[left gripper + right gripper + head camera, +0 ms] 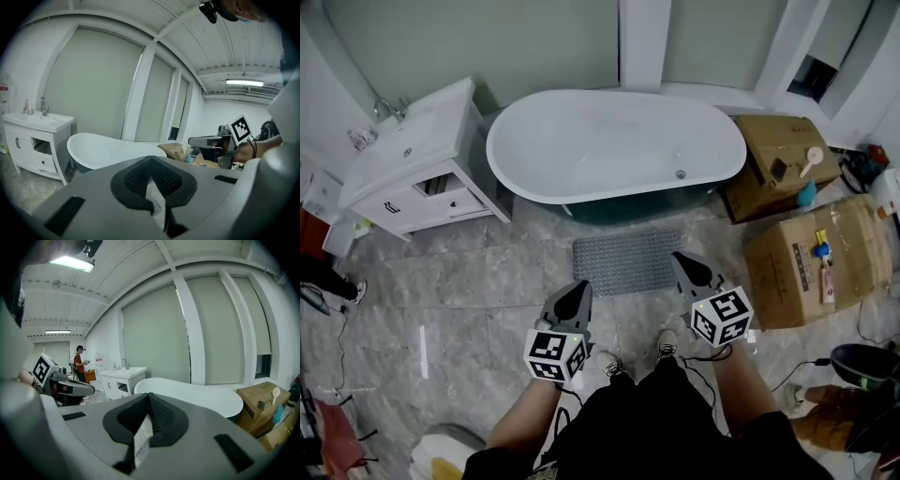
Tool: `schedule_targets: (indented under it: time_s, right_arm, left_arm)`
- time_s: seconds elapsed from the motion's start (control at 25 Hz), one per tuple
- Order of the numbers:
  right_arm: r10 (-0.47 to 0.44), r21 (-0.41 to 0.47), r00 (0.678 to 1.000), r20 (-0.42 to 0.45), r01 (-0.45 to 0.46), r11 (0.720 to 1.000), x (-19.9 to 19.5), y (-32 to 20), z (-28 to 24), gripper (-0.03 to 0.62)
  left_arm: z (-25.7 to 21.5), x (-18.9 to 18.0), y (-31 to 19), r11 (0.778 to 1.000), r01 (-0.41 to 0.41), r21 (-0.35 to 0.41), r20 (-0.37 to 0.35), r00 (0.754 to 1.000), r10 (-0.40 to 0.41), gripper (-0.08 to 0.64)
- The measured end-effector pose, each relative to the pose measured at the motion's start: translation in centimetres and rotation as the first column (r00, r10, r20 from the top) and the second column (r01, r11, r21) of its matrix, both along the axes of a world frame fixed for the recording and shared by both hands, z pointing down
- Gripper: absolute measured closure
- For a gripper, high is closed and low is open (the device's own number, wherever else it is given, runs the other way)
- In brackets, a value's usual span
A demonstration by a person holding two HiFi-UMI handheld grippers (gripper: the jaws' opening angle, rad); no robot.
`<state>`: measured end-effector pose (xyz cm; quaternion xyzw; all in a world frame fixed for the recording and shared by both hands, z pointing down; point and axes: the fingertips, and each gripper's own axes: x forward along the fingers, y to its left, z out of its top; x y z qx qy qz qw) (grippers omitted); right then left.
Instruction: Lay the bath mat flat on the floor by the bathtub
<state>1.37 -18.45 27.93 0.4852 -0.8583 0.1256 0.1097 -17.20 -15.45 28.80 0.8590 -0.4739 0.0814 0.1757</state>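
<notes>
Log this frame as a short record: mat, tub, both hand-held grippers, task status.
mat: bath mat lies flat on the floor
position: directly in front of the bathtub
left hand-held gripper: jaws together, nothing held
right hand-held gripper: jaws together, nothing held
status: mat appears laid, neither gripper holds it

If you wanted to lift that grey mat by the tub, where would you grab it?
Probably the near edge of the bath mat, pinched at its corners from the side away from the bathtub: it lies flat, its far edge close to the tub.
</notes>
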Motion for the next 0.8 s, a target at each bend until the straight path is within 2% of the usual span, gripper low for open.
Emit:
schedule_targets:
  time_s: [0.44,0.64,0.8]
  right_arm:
    - [-0.002,0.019,1.0,0.002,0.002,1.0,1.3,6.1,-1.6,0.575]
    - [-0.039,0.038,0.999,0.016,0.039,0.999,3.3,9.1,-2.4,0.575]
    - [-0.061,0.055,0.998,0.02,0.06,0.997,6.4,12.4,-3.1,0.575]
  left_arm:
    - [-1.2,1.3,4.4,1.0,0.0,0.012,-0.005,1.0,0.0,0.543]
    - [-2.1,4.1,7.3,1.0,0.018,0.02,0.004,1.0,-0.018,0.543]
    - [-2.7,7.8,10.6,1.0,0.025,0.012,-0.012,1.0,-0.025,0.543]
